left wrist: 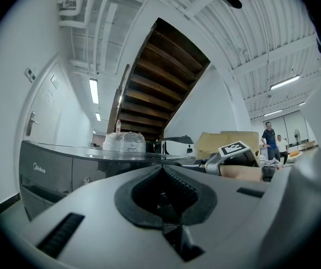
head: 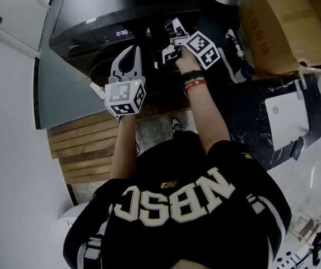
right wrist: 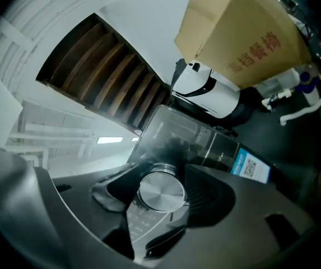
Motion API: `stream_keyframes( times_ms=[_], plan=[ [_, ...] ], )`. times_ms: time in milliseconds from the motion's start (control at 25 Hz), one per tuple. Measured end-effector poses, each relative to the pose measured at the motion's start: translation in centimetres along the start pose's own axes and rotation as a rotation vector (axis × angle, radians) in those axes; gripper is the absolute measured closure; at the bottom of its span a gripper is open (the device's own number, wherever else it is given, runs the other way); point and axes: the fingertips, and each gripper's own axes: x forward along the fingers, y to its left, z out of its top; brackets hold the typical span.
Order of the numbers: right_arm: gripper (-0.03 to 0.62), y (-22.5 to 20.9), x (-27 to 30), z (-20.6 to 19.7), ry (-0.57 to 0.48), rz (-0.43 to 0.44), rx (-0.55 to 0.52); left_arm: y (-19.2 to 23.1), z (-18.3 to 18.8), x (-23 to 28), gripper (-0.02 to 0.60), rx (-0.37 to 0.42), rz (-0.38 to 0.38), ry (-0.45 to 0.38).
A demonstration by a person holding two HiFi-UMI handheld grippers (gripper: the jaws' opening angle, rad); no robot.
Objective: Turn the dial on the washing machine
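Observation:
The dark washing machine fills the top of the head view, its display lit. Its round brushed-silver dial sits on the control panel between the jaws of my right gripper. The black pads press its sides, so the gripper is shut on it. Seen from the head, my right gripper is against the panel and covers the dial. My left gripper hangs in front of the machine, left of the right one, jaws shut and empty. Its pads meet, and the grey machine lies beyond.
A cardboard box stands at the right on the machine's far side, also visible as the box above a white appliance. A white flat device lies on the dark counter. Wooden slats cover the floor below.

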Motion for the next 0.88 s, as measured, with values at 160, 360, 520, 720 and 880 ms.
stream_keyframes(
  times_ms=[160,360,520,720,880],
  plan=[
    [0.344,0.3,0.1,-0.1,0.029,0.012,-0.05,-0.1,-0.1,-0.2,0.568,0.001,-0.001,0.005],
    [0.336,0.5,-0.4,0.2,0.061,0.023,-0.127,-0.1,-0.1,-0.7,0.568,0.005,0.004,0.01],
    [0.351,1.3,-2.1,0.3,0.078,0.034,-0.275,0.2,-0.3,-1.2,0.568,0.01,0.012,0.016],
    [0.396,2.6,-5.0,-0.4,0.089,0.029,-0.551,0.6,-0.3,-1.7,0.568,0.019,0.019,0.02],
    [0.423,4.0,-7.0,-1.1,0.08,0.038,-0.759,0.8,0.0,-1.9,0.568,0.034,0.02,0.016]
  ],
)
